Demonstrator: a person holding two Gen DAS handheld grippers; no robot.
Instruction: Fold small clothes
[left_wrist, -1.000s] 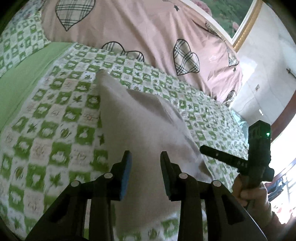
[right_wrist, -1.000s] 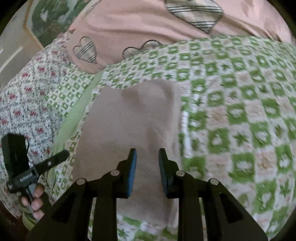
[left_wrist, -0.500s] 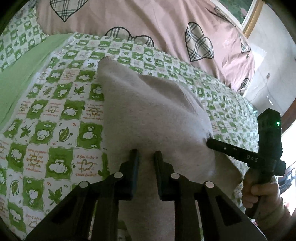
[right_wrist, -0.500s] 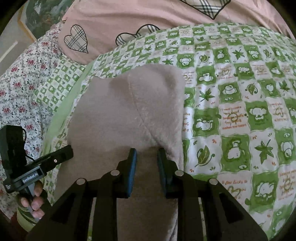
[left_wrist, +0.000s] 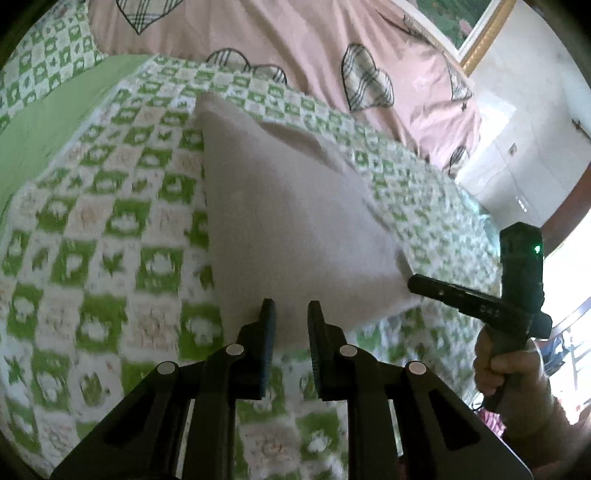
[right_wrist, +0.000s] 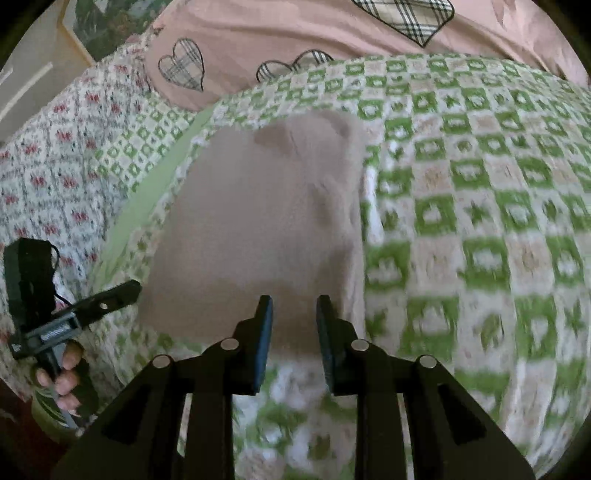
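Note:
A small beige garment (left_wrist: 288, 229) lies folded flat on the green-and-white checked bedspread (left_wrist: 92, 229); it also shows in the right wrist view (right_wrist: 258, 229). My left gripper (left_wrist: 291, 314) is open and empty, its tips at the garment's near edge. My right gripper (right_wrist: 294, 310) is open and empty, its tips at the same near edge toward the garment's right side. The right gripper shows in the left wrist view (left_wrist: 476, 299), beside the garment's near right corner. The left gripper shows in the right wrist view (right_wrist: 92, 306), just left of the garment.
A pink quilt with plaid hearts (left_wrist: 295, 48) lies bunched along the far side of the bed. A floral sheet (right_wrist: 55, 147) covers the left side. A plain green strip (left_wrist: 48, 122) borders the bedspread. A framed picture (left_wrist: 476, 29) hangs on the white wall.
Both grippers closed in on the garment's near edge half a second ago, then opened and drew back a little. The garment now lies flat.

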